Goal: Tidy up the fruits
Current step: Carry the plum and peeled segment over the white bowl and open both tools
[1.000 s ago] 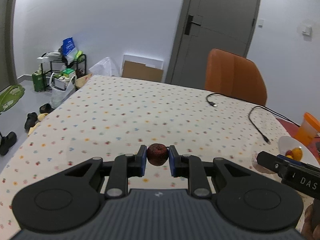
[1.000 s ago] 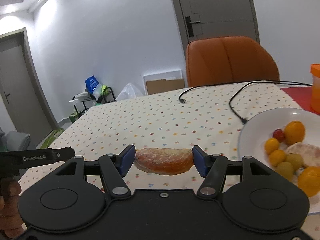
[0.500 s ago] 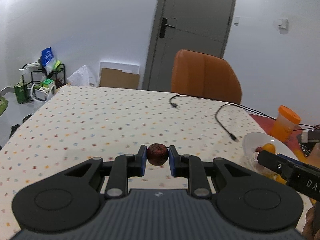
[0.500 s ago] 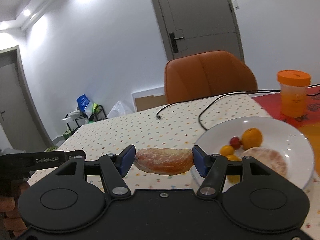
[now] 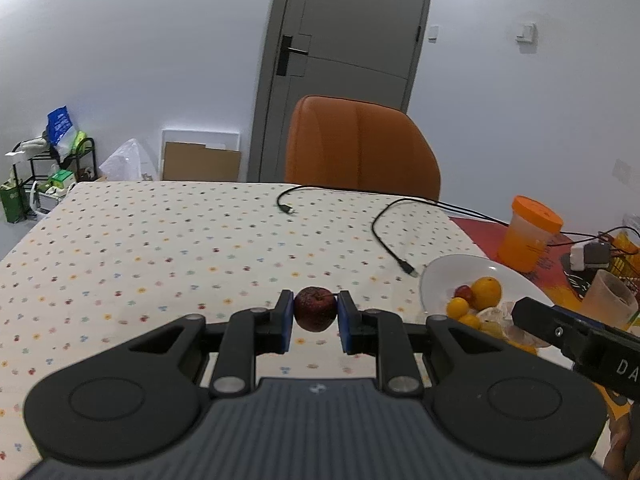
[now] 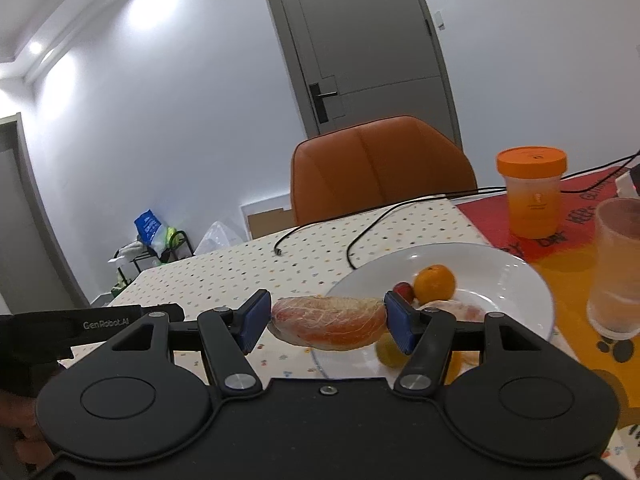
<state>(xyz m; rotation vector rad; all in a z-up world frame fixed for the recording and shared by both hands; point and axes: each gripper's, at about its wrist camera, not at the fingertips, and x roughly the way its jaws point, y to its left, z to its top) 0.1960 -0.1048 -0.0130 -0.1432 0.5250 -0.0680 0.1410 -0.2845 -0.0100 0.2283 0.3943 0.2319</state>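
Observation:
My left gripper (image 5: 315, 316) is shut on a small dark red fruit (image 5: 315, 309), held above the dotted tablecloth left of a white plate (image 5: 440, 280). That plate holds an orange (image 5: 486, 292), small yellow fruits (image 5: 458, 307) and a red one (image 5: 463, 291). My right gripper (image 6: 327, 322) is shut on a peeled grapefruit segment (image 6: 328, 322), hovering at the left rim of the white plate (image 6: 520, 280). On the plate lie an orange (image 6: 435, 282), a red fruit (image 6: 403, 290) and another peeled segment (image 6: 456, 310).
Two black cables (image 5: 384, 236) cross the tablecloth behind the plate. An orange-lidded jar (image 6: 532, 192) and a translucent cup (image 6: 618, 264) stand on the red mat at right. An orange chair (image 5: 360, 148) is beyond the table. The other gripper's body (image 6: 80, 324) shows at left.
Both grippers have swung rightward toward the plate, still holding their fruit. The plate now sits closer and nearer the middle in both views; the cup came into the right wrist view.

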